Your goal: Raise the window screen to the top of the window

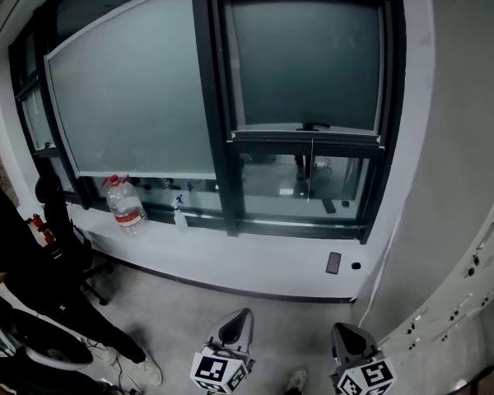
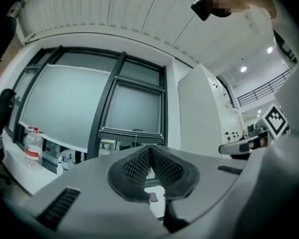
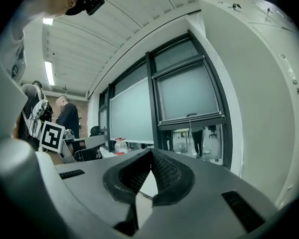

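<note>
The left gripper (image 1: 237, 318) sits at the lower centre of the head view, with its jaws closed tip to tip and nothing between them; the left gripper view shows the ribbed pads (image 2: 139, 166) meeting in a point. The right gripper (image 1: 344, 332) sits just to its right at the bottom edge, jaws likewise together and empty, as the right gripper view confirms. Both grippers are well apart from the window and touch nothing. Above them, across a strip of grey floor, runs the white window sill (image 1: 255, 257). On the sill lie a dark phone (image 1: 333, 262) at the right, with a small dark round item just beside it, and further left a spray bottle (image 1: 179, 212) and a large water bottle (image 1: 125, 206) with a red cap. The window screen (image 1: 309, 60) fills the upper part of the right-hand dark frame, in the upper right centre of the head view. Its bottom bar (image 1: 313, 128) stands roughly two thirds of the way down the opening, and clear glass shows beneath it. A thin cord (image 1: 311, 171) hangs from the middle of the bar. A wider screen (image 1: 132, 89) covers the pane at the upper left, also lowered most of the way. A white wall (image 1: 453, 179) borders the window on the right. A person in dark clothing (image 1: 33, 286) stands at the lower left.
</note>
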Tool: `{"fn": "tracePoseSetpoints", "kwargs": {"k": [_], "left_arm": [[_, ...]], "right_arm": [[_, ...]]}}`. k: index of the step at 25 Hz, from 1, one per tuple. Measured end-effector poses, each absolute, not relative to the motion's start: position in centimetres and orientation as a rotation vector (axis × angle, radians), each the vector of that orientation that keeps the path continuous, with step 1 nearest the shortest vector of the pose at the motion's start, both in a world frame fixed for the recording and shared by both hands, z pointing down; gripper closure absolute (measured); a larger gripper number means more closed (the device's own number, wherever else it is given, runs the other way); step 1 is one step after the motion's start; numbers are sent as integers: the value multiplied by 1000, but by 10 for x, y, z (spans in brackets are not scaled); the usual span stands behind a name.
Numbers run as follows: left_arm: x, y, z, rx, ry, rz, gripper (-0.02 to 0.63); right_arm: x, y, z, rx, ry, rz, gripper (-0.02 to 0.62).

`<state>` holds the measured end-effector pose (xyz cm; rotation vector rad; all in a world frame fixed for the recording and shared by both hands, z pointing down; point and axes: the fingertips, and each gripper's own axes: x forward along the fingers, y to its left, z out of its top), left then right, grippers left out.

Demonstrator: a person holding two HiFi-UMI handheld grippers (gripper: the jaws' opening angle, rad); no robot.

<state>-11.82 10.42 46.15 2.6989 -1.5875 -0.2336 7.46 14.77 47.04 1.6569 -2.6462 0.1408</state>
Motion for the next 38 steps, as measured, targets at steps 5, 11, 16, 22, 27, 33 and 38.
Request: {"fn": "tracePoseSetpoints", "kwargs": {"k": [5,11,16,22,27,33,38], "left_arm": [[-80,2,461,2718,-1558,-208,603],[-46,-109,430,2746,-1592,-262,603],[-42,-183,418,2719,-1655,-288,603],[-30,-286,427,2803,-1557,-339,603],[-43,-401,417,2835,-1553,-356,603],[-40,-520,389,2971,-1602,-213,603],[-5,-593,387,3219,-1541,217,601]], "right_arm": [[122,45,469,1744,-2618,146,589],[170,-67,445,1709,-2619,82,589],[176,-143,439,1726,-2609,120,589],[180,-255,449,1804,-2573,86,589],[176,-373,431,1833,-2568,48,589],[172,-482,395,1868,-2554,-63,589],[178,-553,388,1633,-2414,-250,546]]}}
